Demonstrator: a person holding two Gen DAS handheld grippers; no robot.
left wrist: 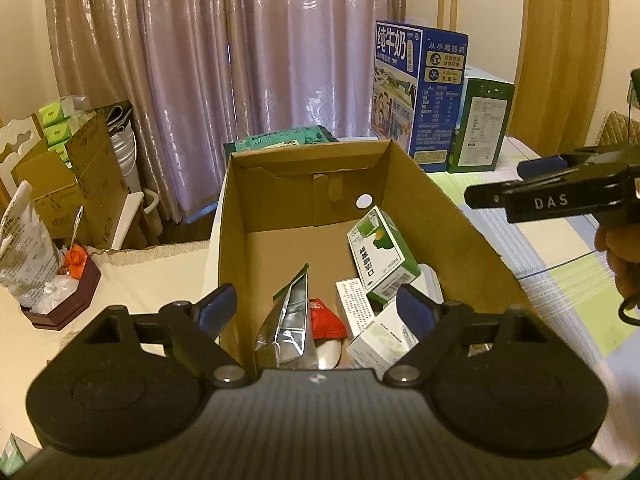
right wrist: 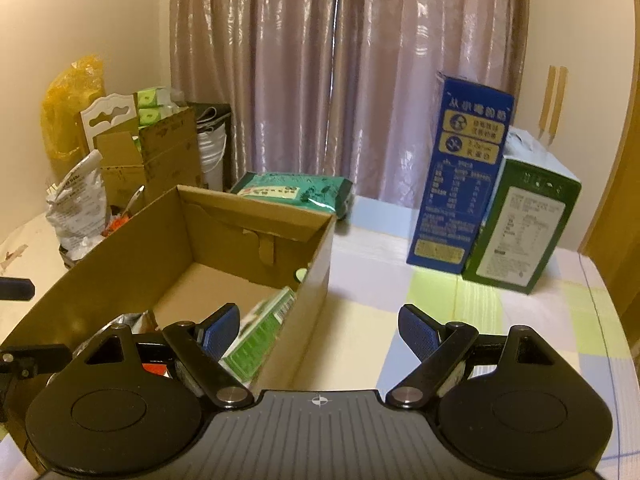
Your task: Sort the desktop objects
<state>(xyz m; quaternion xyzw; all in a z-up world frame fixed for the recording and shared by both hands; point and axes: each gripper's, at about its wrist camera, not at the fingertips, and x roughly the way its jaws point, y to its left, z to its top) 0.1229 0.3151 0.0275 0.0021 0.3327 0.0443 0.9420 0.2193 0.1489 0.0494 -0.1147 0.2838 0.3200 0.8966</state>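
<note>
An open cardboard box (left wrist: 424, 200) sits on the table and holds a green-and-white carton (left wrist: 380, 256), two white boxes (left wrist: 380, 340), a silver foil pouch (left wrist: 290, 320) and a red-capped item (left wrist: 326, 320). My left gripper (left wrist: 316, 308) is open and empty, hovering over the box's near end. My right gripper (right wrist: 320, 328) is open and empty, above the box's right wall (right wrist: 308, 300) and the checked tablecloth (right wrist: 480, 320). It also shows in the left wrist view (left wrist: 540, 188). The green carton (right wrist: 260, 336) shows in the right wrist view.
A tall blue milk carton (right wrist: 460, 184) and a green carton (right wrist: 524, 228) stand at the back right. A green packet (right wrist: 296, 192) lies behind the box. Cardboard boxes (left wrist: 80, 172), a plastic bag (left wrist: 24, 248) and a brown tray (left wrist: 64, 296) crowd the left.
</note>
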